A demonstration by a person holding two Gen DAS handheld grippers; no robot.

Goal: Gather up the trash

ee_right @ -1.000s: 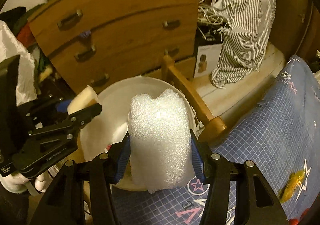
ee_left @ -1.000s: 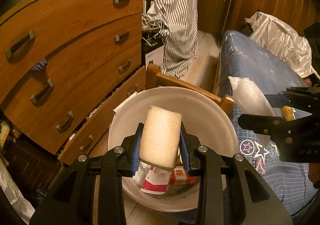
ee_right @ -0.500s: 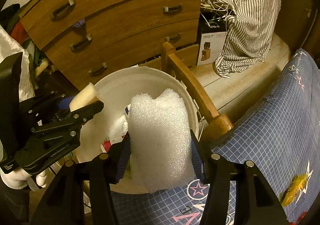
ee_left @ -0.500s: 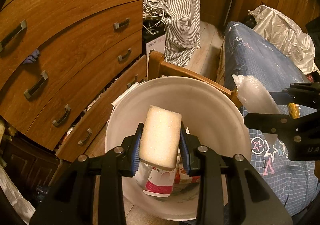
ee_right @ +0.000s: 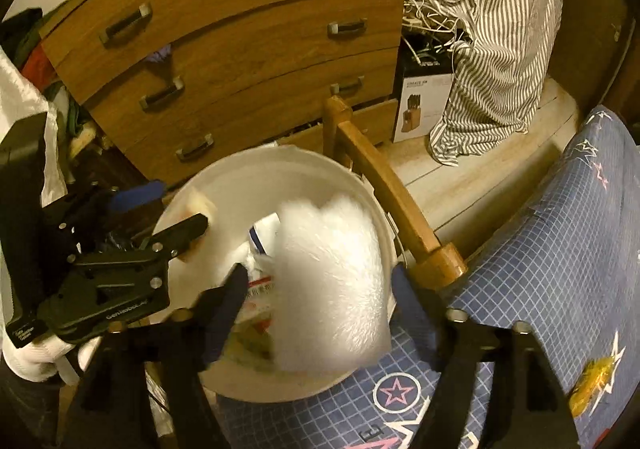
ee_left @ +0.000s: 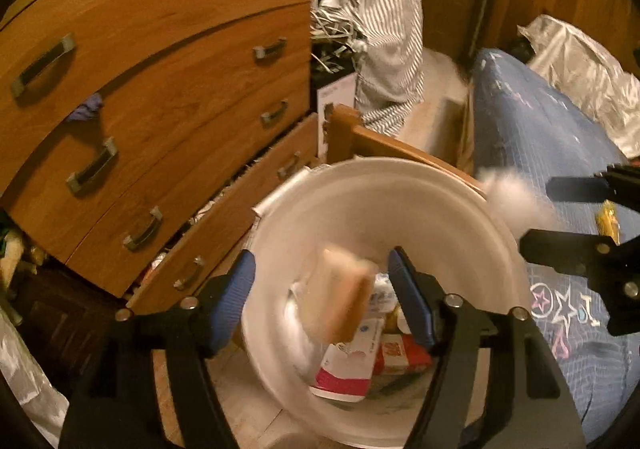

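Two grippers hang over the white bucket (ee_left: 472,209), b/c that's where the trash goes. Both point down into it so stuff falls inside, not on the floor.

The left gripper (ee_left: 322,291) has its jaws opening, w/ the blue pads (ee_left: 232,297) well apart. The yellow sponge block (ee_left: 340,295) is between them but not touching either pad. It looks blurry and tilted, so I think it's dropping into the bucket right now. Under it sit a red-and-white carton (ee_left: 348,373) and other wrappers, already at the bottom.

The right gripper (ee_right: 316,291) has its jaws opening too. The white foam wrap (ee_right: 332,285) is between them, blurry, and hangs over the near edge of the bucket. The pads don't seem to squeeze it now, so it's prob. falling as well. It's big and light, so it may catch on the rim.

The bucket stands on the floor by the wood bed frame (ee_right: 388,193), close to the blue star blanket (ee_right: 552,273), so trash from the bed is easy to reach. A yellow wrapper (ee_right: 596,377) lies on that blanket, maybe next to grab.
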